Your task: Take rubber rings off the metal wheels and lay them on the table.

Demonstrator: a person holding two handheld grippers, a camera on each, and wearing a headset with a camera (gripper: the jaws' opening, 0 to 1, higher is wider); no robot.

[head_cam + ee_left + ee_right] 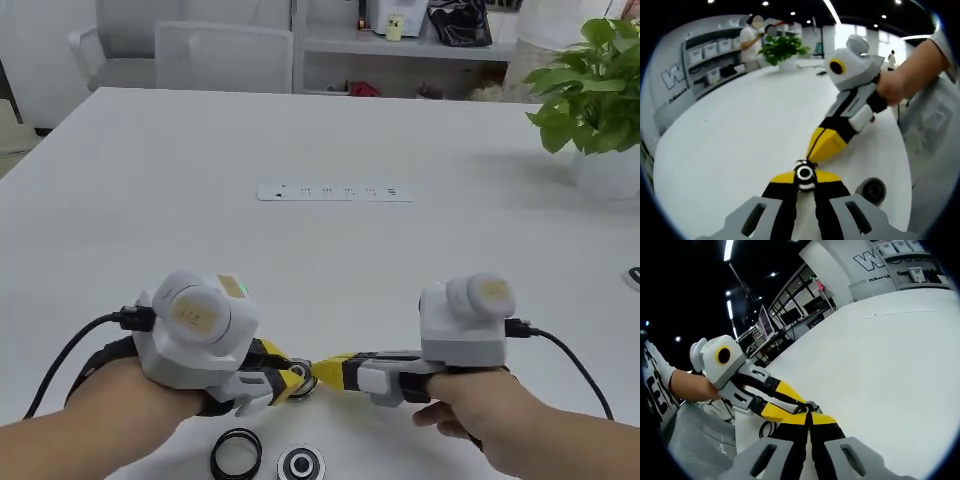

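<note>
Black-rimmed metal wheel (303, 383) sits between left gripper (291, 379) and right gripper (326, 372) above table (300, 260); loose rubber ring (236, 453) and second wheel (301, 464) lie flat nearby | left gripper view: left gripper (805, 178) pinches metal wheel (804, 173), axle along jaws, face toward camera | right gripper view: right gripper (810, 416) jaws pressed together at its rim.

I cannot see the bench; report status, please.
Left gripper shut on small metal wheel. Right gripper shut, tips at its black rubber ring. One loose black ring on white table. Nothing blocking.
</note>
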